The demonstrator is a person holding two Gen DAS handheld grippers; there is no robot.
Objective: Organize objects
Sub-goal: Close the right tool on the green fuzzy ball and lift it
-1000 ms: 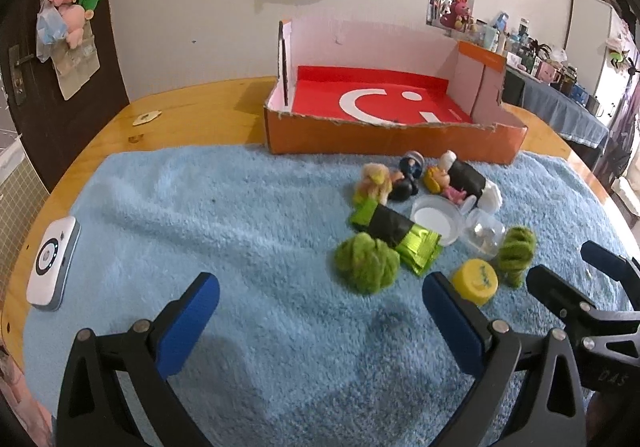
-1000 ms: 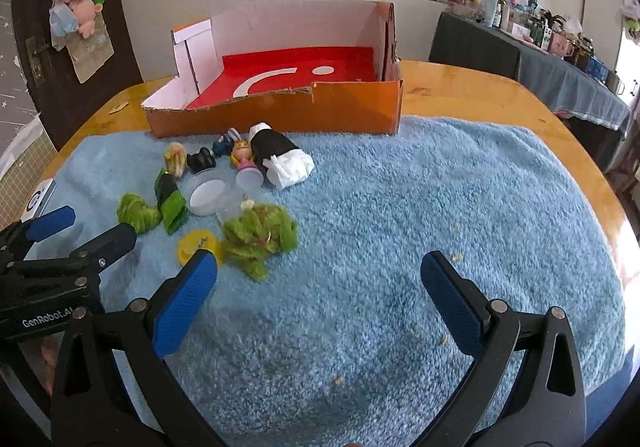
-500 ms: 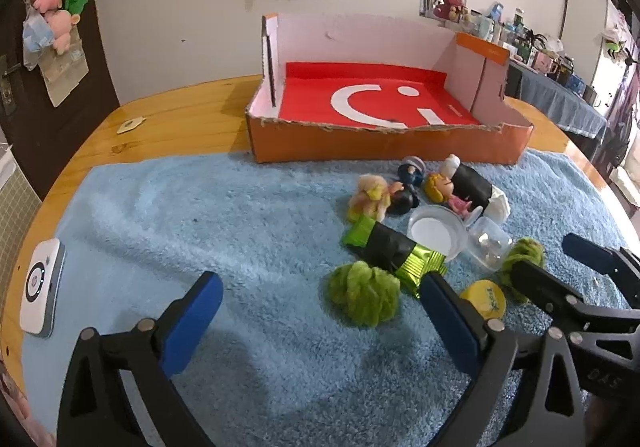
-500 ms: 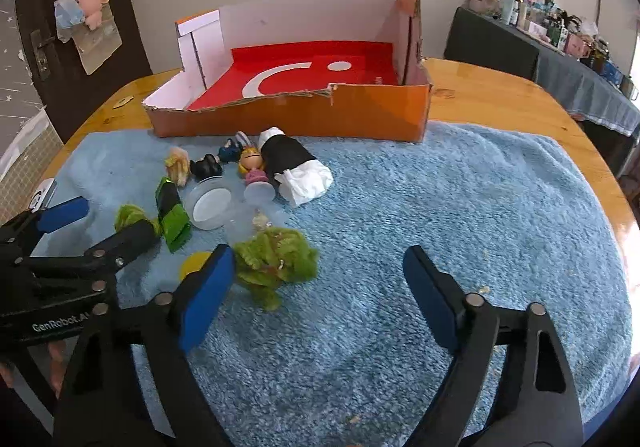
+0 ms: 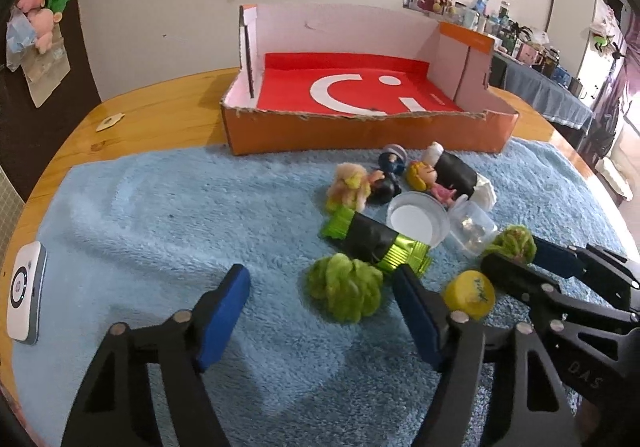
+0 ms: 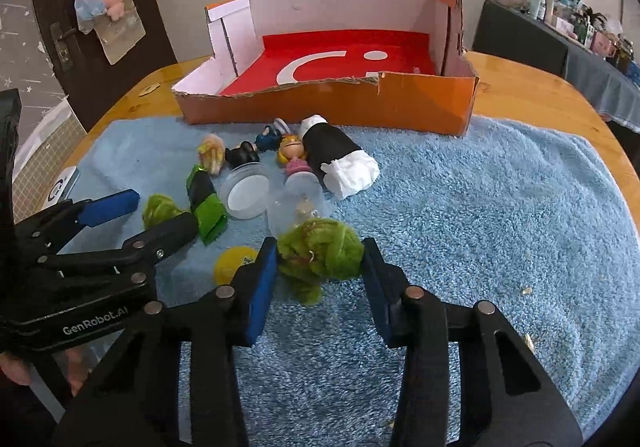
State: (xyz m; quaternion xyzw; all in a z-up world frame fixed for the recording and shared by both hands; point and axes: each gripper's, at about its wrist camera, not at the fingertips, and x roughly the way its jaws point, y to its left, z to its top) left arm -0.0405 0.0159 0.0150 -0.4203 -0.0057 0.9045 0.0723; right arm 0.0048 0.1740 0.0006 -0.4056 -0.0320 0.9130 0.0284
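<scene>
Right gripper [image 6: 320, 267]: jaws closing around the fuzzy green pom-pom ball [image 6: 320, 261], which sits between the blue pads; both pads look to be at its fibres, though whether they press yet is hard to tell through the fluff.
Left gripper [image 5: 320, 301]: jaws closing with a second fuzzy green pom-pom [image 5: 346, 293] between them; its left pad stands clear of the ball, so nothing is gripped yet.
Grip advice, right: squeeze until the soft fibres compress firmly, since a loose hold on fluff would likely slip on lifting.
Grip advice, left: centre the ball between the pads before finishing the close; it sits toward the right-hand pad.
Neighbours to spare: the round yellow plastic cap [image 6: 234, 265] lies just beside the right gripper's left pad; the clear plastic cup [image 6: 298, 205] touches the ball behind; a black and green foil packet [image 5: 374, 241] lies just beyond the left ball.
Surface: shaggy light-blue towel [image 6: 480, 207] that may snag fibres, so lift straight up.
Destination: open orange cardboard box with a red floor [image 6: 424, 101], beyond the pile and holding nothing.
</scene>
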